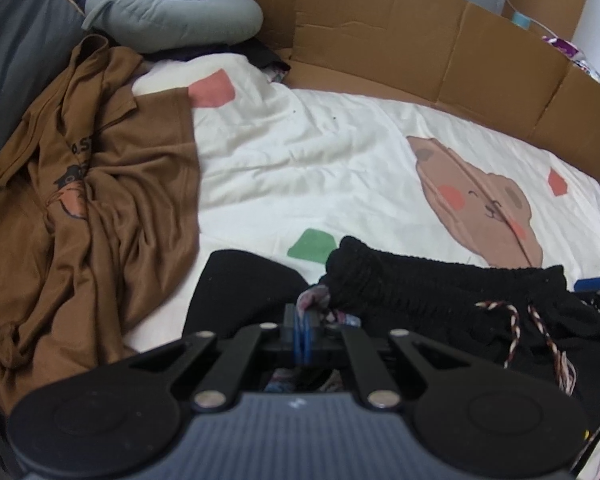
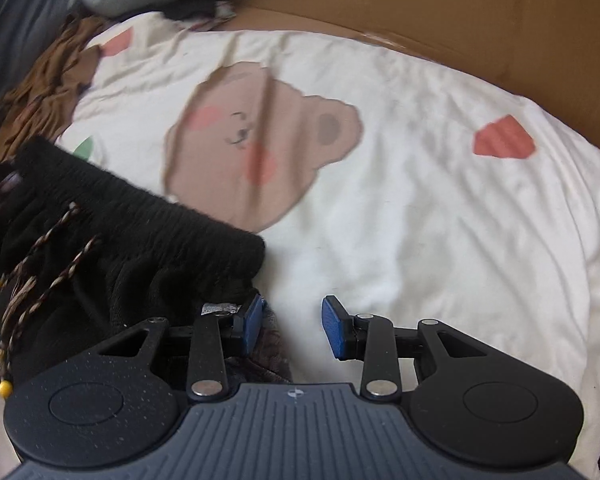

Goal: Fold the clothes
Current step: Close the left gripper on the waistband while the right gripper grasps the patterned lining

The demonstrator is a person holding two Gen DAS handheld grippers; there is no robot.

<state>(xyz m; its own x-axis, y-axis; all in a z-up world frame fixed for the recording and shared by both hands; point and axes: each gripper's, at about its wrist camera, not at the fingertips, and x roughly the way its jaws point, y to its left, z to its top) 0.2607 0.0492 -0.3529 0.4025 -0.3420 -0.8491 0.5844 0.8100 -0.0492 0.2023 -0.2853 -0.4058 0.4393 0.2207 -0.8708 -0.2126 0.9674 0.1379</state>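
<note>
1. At the left of the left wrist view we see a brown T-shirt [image 1: 92, 208] crumpled on the white bedsheet [image 1: 300, 160]
2. At the upper left lies a grey pillow [image 1: 172, 12]; a cardboard wall [image 1: 420, 40] runs along the top
3. Low in the centre, our left gripper [image 1: 302, 320] has its blue pads pressed together, seemingly pinching a pale scrap of fabric at the edge of the black shorts [image 1: 440, 292]
4. In the right wrist view, the black shorts [image 2: 140, 232] fill the lower left, drawstring [image 2: 44, 280] dangling
5. Bottom centre, our right gripper [image 2: 290, 324] stands parted, nothing between the pads; its left pad sits just beside the waistband
</note>
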